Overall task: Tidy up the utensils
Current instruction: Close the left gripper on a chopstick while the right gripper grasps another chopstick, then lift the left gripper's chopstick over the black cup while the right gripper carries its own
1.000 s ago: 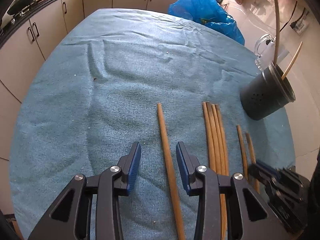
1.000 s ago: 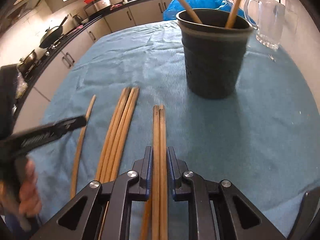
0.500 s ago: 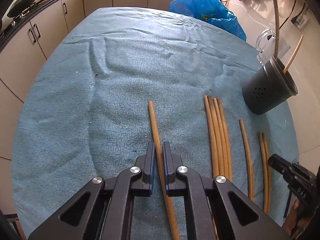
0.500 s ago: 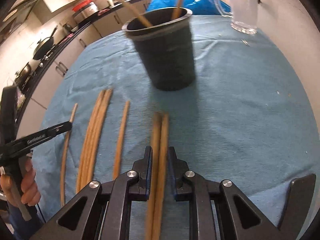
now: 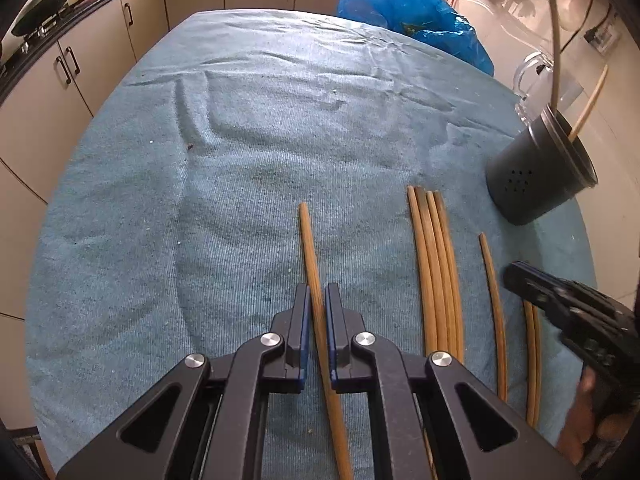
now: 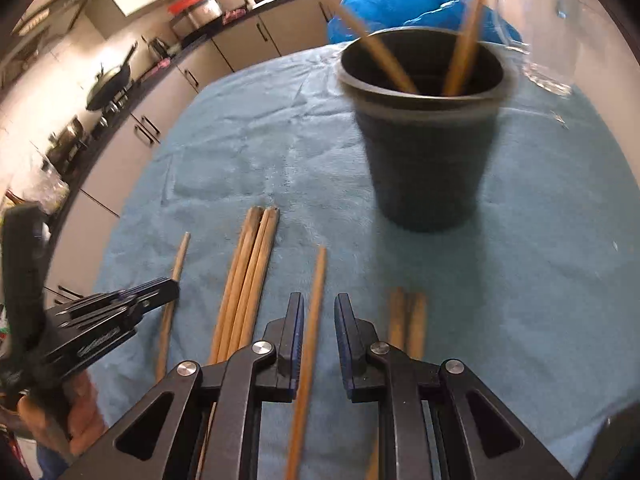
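Wooden chopsticks lie on a blue towel [image 5: 248, 152]. My left gripper [image 5: 316, 296] is shut on a single chopstick [image 5: 310, 248] at the left of the row. To its right lie a bundle of several chopsticks [image 5: 434, 264], a lone chopstick [image 5: 494, 300] and a pair [image 5: 534, 360]. My right gripper [image 6: 318, 308] is open, its jaws either side of the lone chopstick [image 6: 316, 292], with the pair [image 6: 408, 320] just right of it. A dark utensil cup [image 6: 424, 148] holding two sticks stands beyond; it also shows in the left wrist view [image 5: 540, 172].
A glass mug [image 5: 536, 80] stands behind the cup. A blue plastic bag [image 5: 412, 16] lies at the far table edge. Kitchen cabinets [image 5: 80, 60] and a stove with a pan [image 6: 112, 84] run along the left. The table edge is close on the right.
My left gripper closed on the single chopstick. My right gripper let go of the pair, opened, and shifted left over the lone chopstick.
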